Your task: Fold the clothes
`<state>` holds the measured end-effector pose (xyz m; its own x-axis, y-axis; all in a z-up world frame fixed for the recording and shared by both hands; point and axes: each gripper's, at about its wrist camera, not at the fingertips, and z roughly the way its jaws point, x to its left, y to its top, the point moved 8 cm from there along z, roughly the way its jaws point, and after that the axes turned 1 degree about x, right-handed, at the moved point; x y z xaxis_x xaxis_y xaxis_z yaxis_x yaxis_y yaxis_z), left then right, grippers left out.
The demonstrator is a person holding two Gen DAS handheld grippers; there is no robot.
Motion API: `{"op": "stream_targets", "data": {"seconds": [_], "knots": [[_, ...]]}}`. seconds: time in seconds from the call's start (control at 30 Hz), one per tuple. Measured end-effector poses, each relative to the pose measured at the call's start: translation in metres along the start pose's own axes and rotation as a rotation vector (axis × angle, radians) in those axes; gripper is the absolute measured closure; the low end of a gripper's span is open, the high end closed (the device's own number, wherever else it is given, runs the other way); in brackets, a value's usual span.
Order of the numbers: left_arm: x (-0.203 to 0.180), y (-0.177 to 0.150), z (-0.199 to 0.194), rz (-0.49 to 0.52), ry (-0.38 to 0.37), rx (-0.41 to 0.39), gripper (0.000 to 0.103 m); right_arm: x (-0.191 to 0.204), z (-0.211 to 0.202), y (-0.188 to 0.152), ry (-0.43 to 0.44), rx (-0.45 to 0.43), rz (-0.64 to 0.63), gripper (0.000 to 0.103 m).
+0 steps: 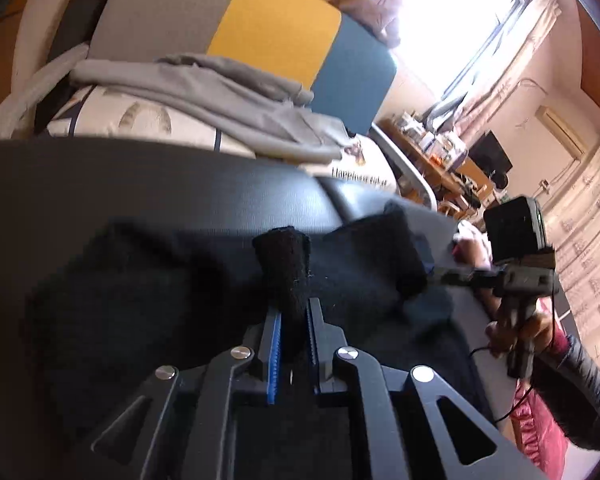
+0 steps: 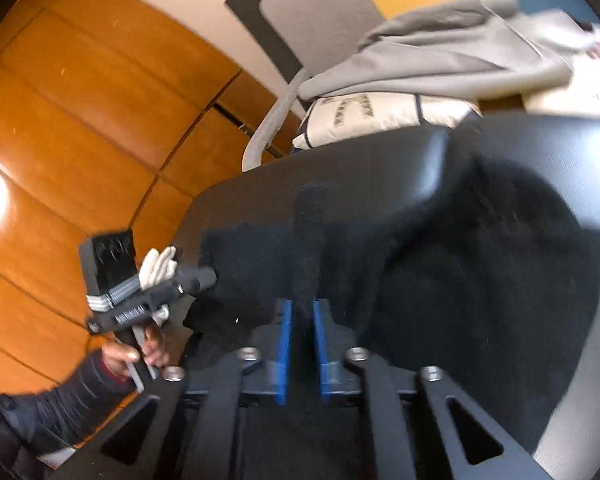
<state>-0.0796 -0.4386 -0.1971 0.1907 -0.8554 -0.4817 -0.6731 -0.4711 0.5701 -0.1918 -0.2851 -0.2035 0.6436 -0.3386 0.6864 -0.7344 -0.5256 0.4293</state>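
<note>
A black garment [image 1: 140, 300] [image 2: 480, 260] lies bunched on a dark padded surface [image 1: 100, 184] [image 2: 340, 160]. In the left wrist view, my left gripper [image 1: 294, 308] is shut on a raised fold of the black cloth, which stands up between its blue pads. Off to the right, a hand holds my right gripper [image 1: 430, 268], with its tips buried in another fold of the garment. The right wrist view is blurred. There my right gripper [image 2: 302, 306] has a narrow ridge of black cloth pinched between its blue pads. My left gripper [image 2: 206, 276] meets the garment's left edge.
A grey garment [image 1: 220, 92] [image 2: 440, 56] lies over cream pillows [image 1: 140, 120] behind the dark surface, against a grey, yellow and blue headboard [image 1: 276, 24]. Orange wooden panels [image 2: 80, 100] stand on one side. A cluttered desk [image 1: 440, 148] and a bright window [image 1: 460, 0] are on the other.
</note>
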Motion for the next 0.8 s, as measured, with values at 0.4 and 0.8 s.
{"op": "stream_targets", "data": {"seconds": [0.4, 0.8], "knots": [[0.003, -0.005, -0.028, -0.061, -0.034, -0.071, 0.085, -0.007, -0.022, 0.023, 0.038, -0.202, 0.179, 0.047], [0.011, -0.002, -0.018, -0.134, -0.109, -0.082, 0.085, 0.020, 0.047, 0.030, -0.242, 0.024, -0.106, 0.098]]}}
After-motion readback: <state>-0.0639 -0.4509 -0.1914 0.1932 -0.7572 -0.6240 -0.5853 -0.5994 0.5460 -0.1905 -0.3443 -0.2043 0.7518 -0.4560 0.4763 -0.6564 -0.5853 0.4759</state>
